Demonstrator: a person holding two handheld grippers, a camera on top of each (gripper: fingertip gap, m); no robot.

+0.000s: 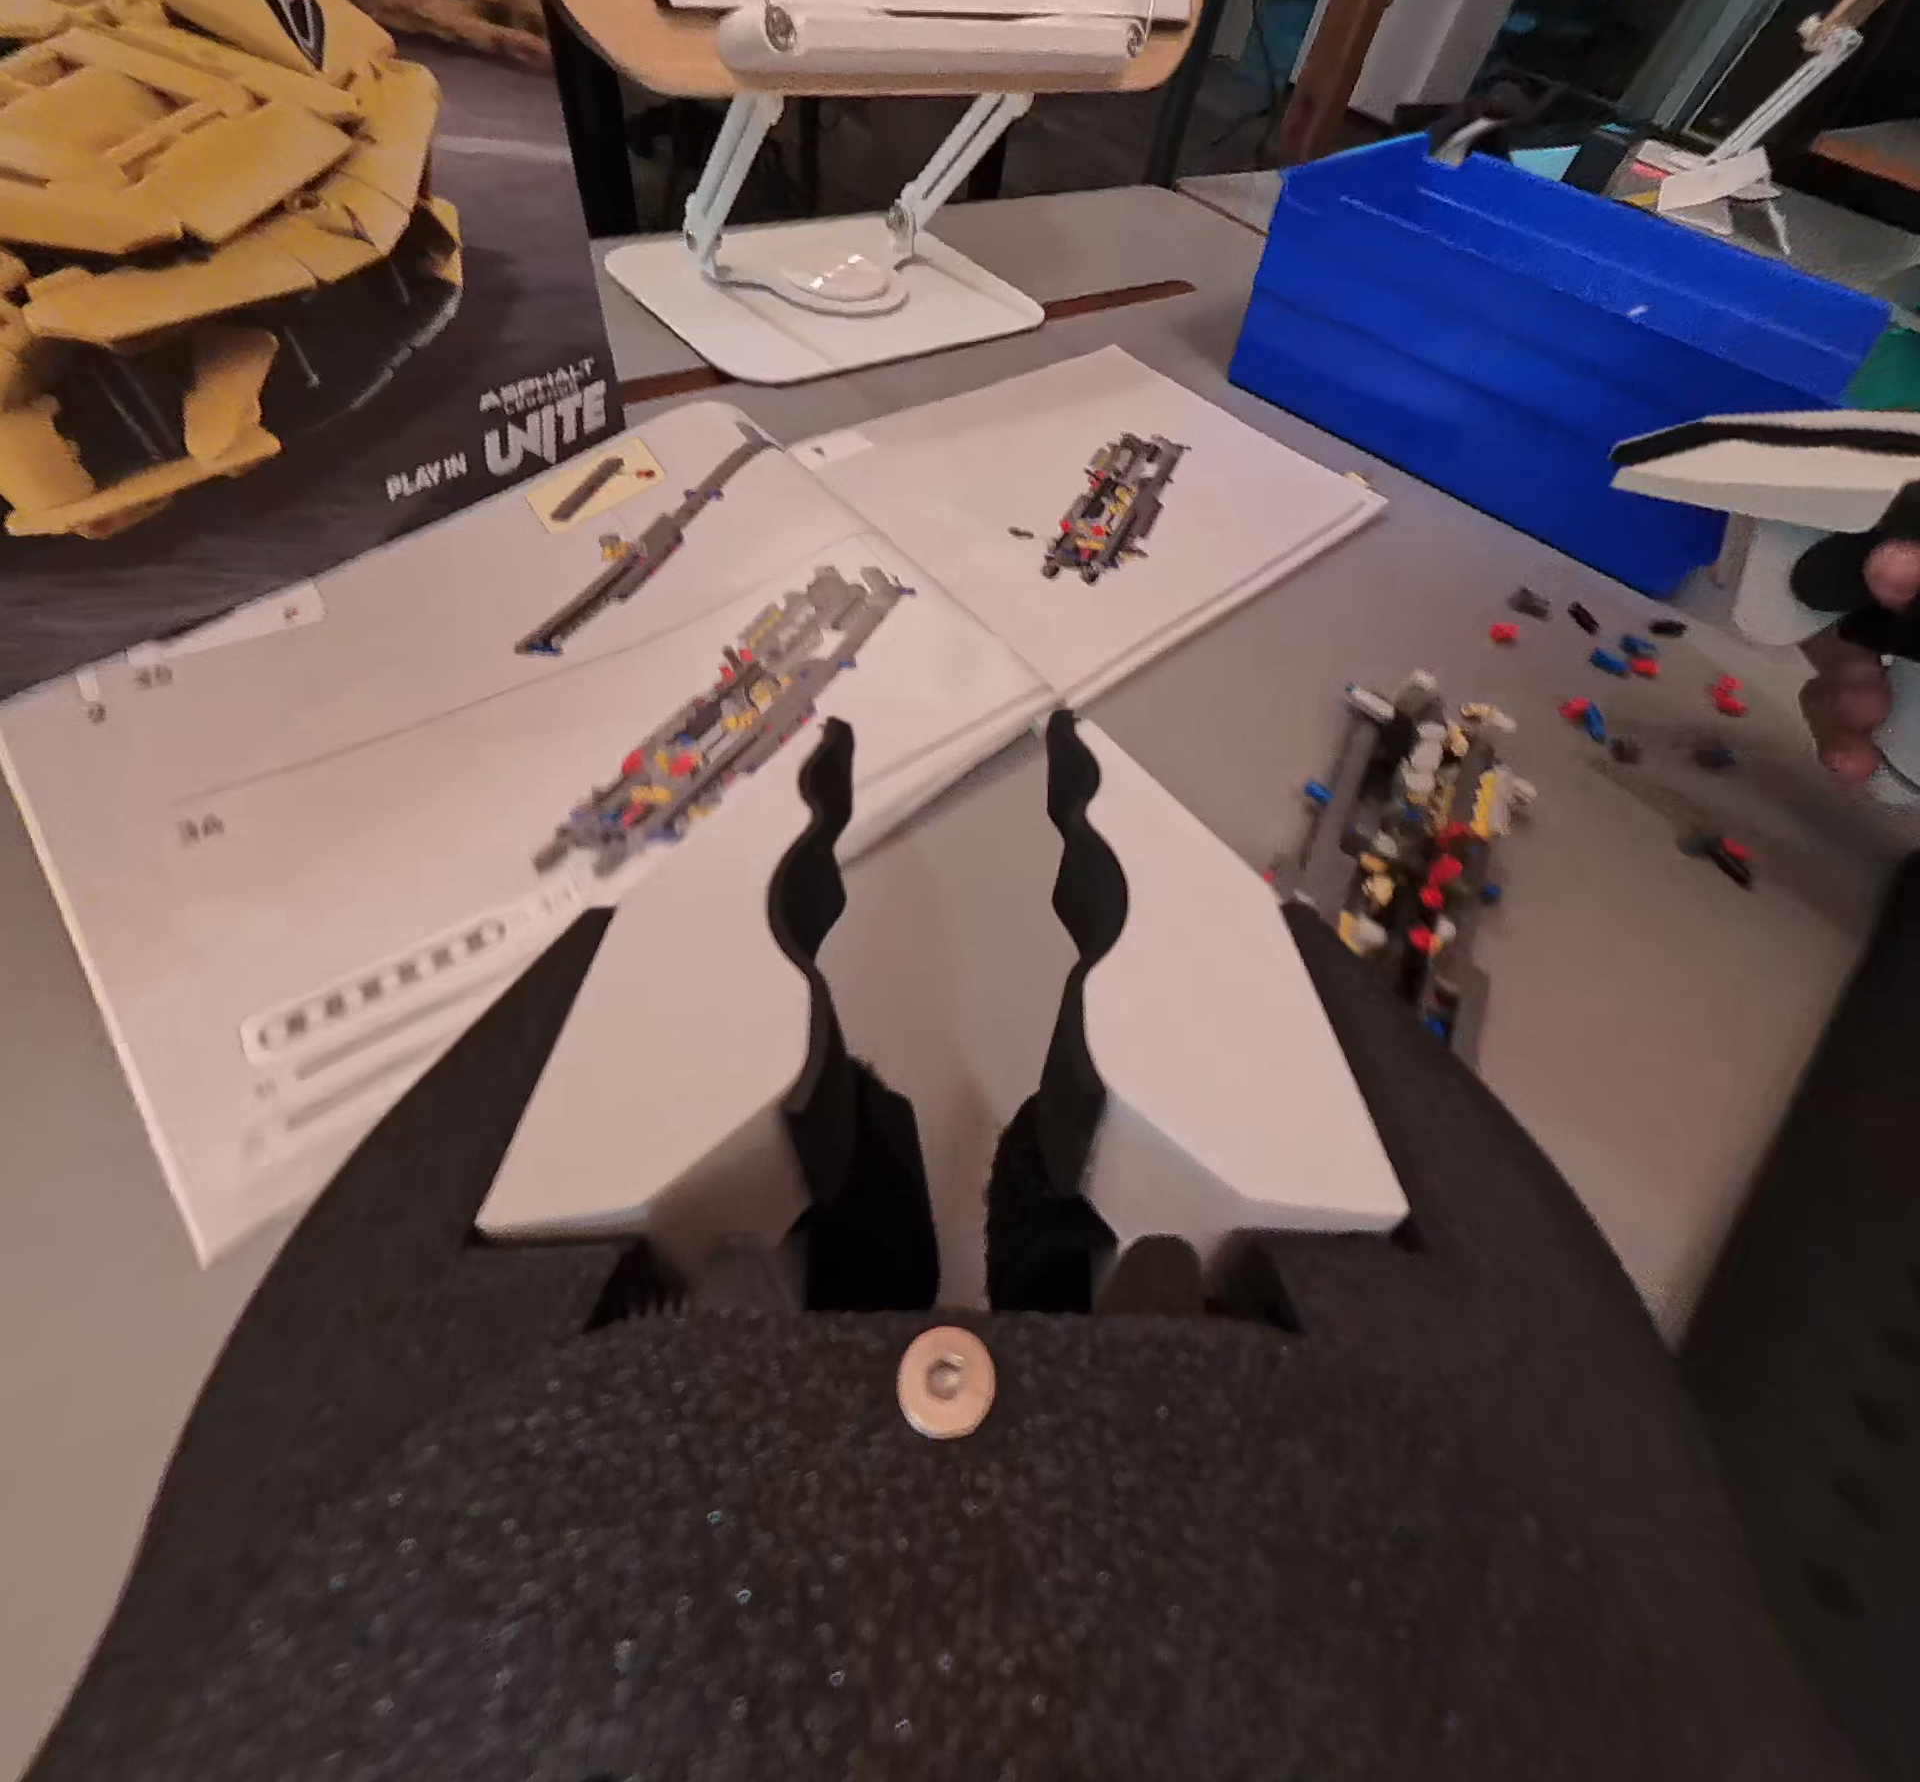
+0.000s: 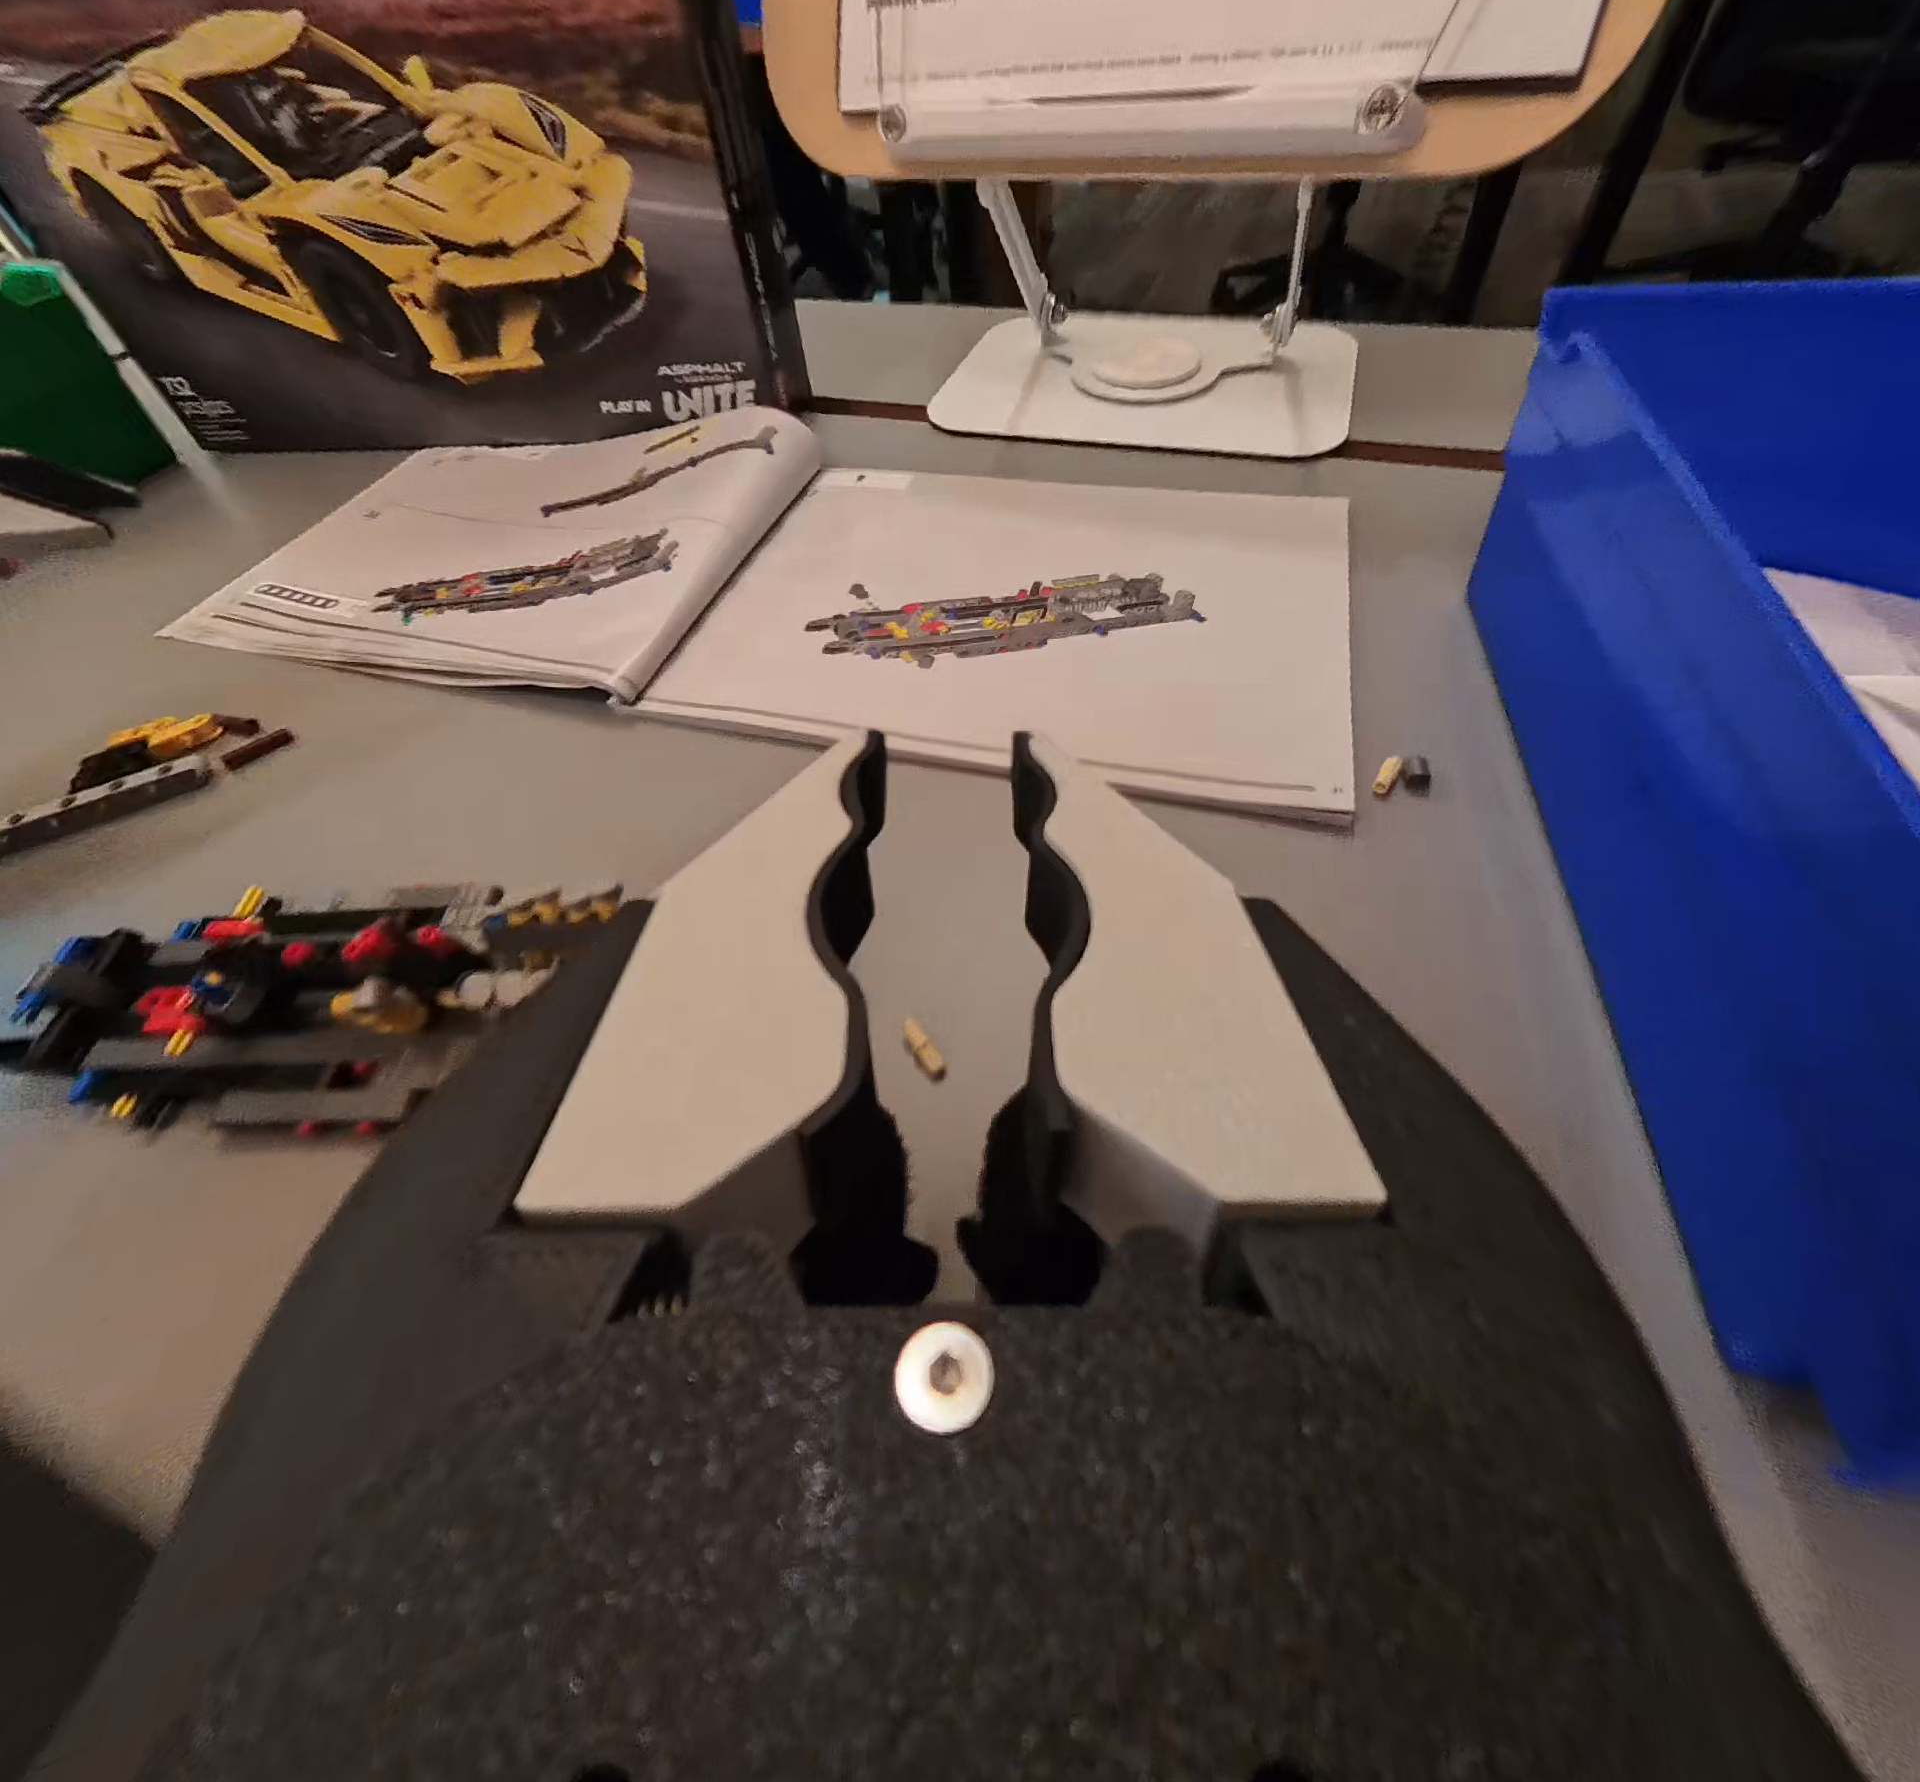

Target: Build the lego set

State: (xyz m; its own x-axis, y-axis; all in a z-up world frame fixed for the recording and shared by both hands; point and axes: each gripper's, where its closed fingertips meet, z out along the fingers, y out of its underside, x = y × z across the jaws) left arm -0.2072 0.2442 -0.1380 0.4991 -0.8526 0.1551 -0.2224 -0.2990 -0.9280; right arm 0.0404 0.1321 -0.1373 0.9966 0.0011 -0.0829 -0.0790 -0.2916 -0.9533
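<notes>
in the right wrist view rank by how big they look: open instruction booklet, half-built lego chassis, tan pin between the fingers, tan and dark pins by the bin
1. open instruction booklet
2. half-built lego chassis
3. tan pin and the pins by the blue bin: too alike to rank; the tan pin lies nearer the camera.

Fingers look like matt grey plastic, bin is smooth blue plastic, booklet paper, tabletop dull grey.

A blue bin sits right of a white document stand.
</notes>
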